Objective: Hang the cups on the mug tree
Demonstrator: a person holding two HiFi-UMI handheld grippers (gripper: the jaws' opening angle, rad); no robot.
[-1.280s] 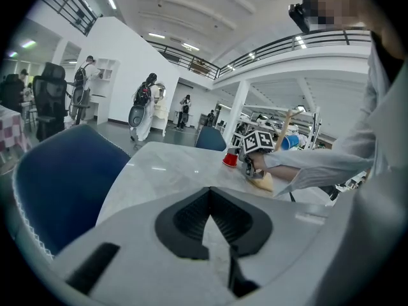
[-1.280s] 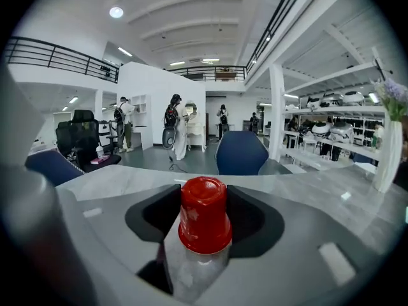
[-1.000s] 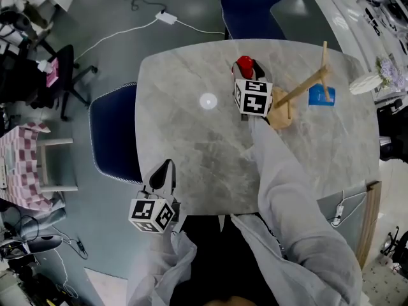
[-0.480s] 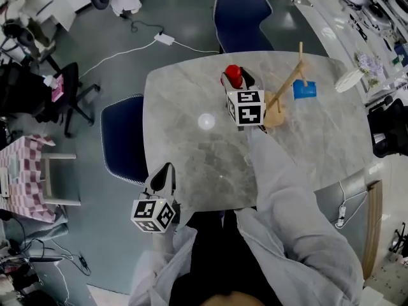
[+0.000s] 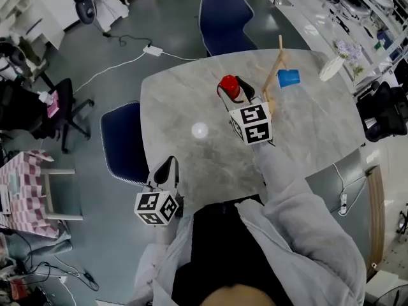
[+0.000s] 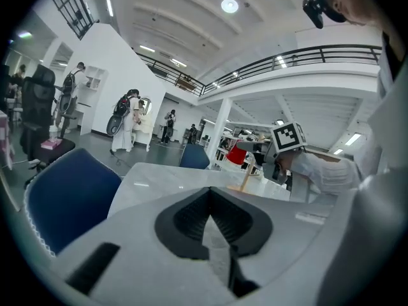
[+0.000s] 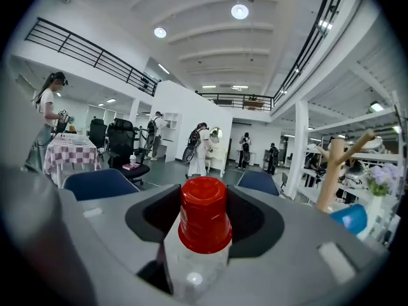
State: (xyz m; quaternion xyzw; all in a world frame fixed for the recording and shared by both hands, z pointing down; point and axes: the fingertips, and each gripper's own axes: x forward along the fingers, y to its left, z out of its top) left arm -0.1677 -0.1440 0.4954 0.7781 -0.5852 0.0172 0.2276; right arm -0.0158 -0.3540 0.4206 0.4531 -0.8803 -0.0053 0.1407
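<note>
My right gripper [image 5: 237,97] is shut on a red cup [image 5: 229,87] and holds it in the air over the far part of the grey marble table [image 5: 185,101]. In the right gripper view the red cup [image 7: 204,214] fills the gap between the jaws of that gripper [image 7: 204,203]. Just right of it stands the wooden mug tree [image 5: 274,75], with a blue cup [image 5: 288,78] against its right side. From the right gripper's camera, the mug tree [image 7: 333,171] and blue cup [image 7: 349,218] lie ahead to the right. My left gripper [image 5: 167,166] hangs shut and empty off the table's near left edge; its tips [image 6: 209,196] meet.
A blue chair [image 5: 124,142] stands at the table's left side, another blue chair [image 5: 223,18] at the far side. A white vase with purple flowers [image 5: 333,66] is at the far right edge. A black chair [image 5: 382,110] is off to the right.
My right gripper has risen with the red cup and come closer to the mug tree. The left gripper has lifted slightly and stays shut.
</note>
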